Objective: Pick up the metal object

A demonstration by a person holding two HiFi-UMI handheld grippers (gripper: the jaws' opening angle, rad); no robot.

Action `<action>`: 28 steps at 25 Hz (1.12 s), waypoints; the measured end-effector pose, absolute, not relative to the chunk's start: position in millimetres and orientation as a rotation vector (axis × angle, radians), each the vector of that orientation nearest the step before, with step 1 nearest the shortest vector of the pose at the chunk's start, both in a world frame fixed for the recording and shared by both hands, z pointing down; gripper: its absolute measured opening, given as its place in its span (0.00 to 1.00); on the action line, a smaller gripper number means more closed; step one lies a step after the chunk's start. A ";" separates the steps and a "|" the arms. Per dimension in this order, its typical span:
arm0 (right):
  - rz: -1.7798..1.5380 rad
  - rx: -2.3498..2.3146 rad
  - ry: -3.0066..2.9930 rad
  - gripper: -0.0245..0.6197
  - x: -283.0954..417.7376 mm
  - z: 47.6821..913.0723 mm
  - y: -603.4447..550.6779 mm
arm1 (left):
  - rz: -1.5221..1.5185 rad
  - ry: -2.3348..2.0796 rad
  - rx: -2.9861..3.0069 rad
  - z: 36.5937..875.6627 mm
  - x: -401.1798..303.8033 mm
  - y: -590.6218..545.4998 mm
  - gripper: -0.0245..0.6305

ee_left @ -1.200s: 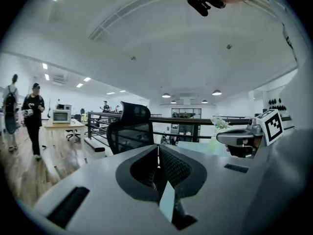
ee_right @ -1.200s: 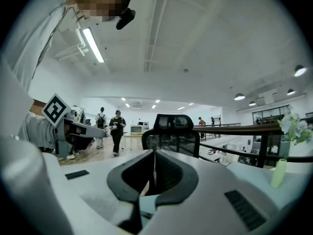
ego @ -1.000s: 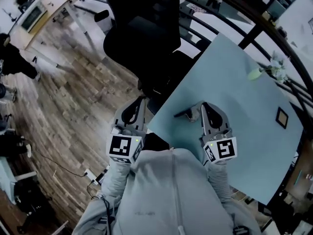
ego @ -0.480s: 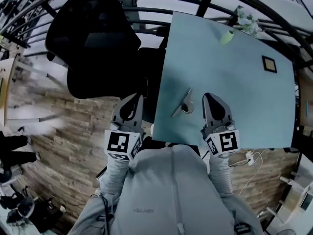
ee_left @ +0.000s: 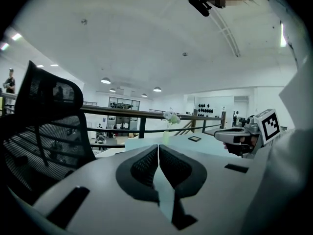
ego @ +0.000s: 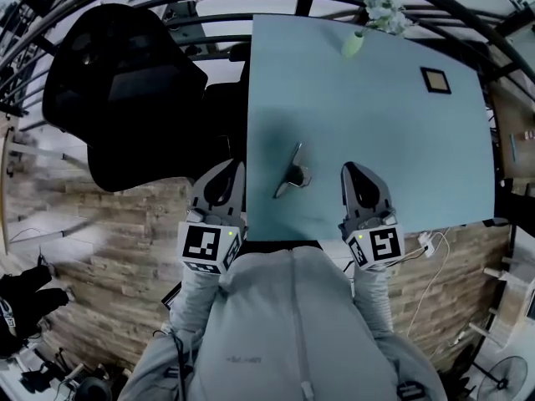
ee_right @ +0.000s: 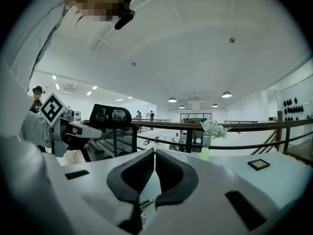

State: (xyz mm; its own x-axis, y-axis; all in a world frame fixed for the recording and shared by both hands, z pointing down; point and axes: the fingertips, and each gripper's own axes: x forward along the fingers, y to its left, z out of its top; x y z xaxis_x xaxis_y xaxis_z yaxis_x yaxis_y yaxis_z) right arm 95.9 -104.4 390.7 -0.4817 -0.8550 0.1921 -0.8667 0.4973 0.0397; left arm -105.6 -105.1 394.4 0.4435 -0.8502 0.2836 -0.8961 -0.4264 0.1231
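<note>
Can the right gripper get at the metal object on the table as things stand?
Probably yes. The metal object lies just left of the right gripper on bare table, nothing between them. Its fingers are shut, so they must open first.

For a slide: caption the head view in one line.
Shut left gripper and right gripper flank the bent metal object on the pale blue table.

A pale blue table [ego: 401,140] filled the head view from twelve to three o'clock. A black mesh office chair [ego: 125,90] stood at ten o'clock, close beside the table's edge. Wooden plank floor [ego: 92,257] lay at eight o'clock. A dark metal railing [ee_right: 244,126] ran beyond the table's far side. Round lamps [ee_right: 226,94] glowed in the white ceiling [ee_right: 195,43].
</note>
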 end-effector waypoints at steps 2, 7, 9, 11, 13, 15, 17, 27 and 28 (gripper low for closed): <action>0.091 1.495 -2.550 0.08 103.8 390.0 -104.3 | 0.263 -1.505 2.451 394.3 -97.3 -106.6 0.08; 0.096 1.484 -2.537 0.08 113.2 394.7 -105.7 | 0.263 -1.489 2.462 393.8 -83.2 -108.4 0.08; 0.107 1.481 -2.533 0.08 114.9 398.5 -106.9 | 0.262 -1.489 2.462 394.6 -80.9 -109.0 0.08; 0.124 1.468 -2.542 0.08 114.8 400.6 -106.8 | 0.258 -1.492 2.463 394.8 -79.7 -109.2 0.08; 0.142 1.448 -2.560 0.08 115.0 400.5 -106.4 | 0.251 -1.498 2.463 393.6 -78.0 -109.5 0.08; 0.156 1.439 -2.575 0.08 115.9 399.1 -106.7 | 0.248 -1.502 2.464 392.2 -76.9 -110.1 0.08; 0.172 1.430 -2.588 0.14 115.7 397.8 -107.8 | 0.247 -1.504 2.464 391.4 -76.9 -110.7 0.08; 0.215 1.351 -2.626 0.35 109.6 399.1 -111.2 | 0.249 -1.498 2.467 392.7 -73.8 -115.5 0.08; 0.221 1.346 -2.630 0.37 108.9 399.6 -111.8 | 0.251 -1.496 2.467 393.0 -73.4 -116.0 0.08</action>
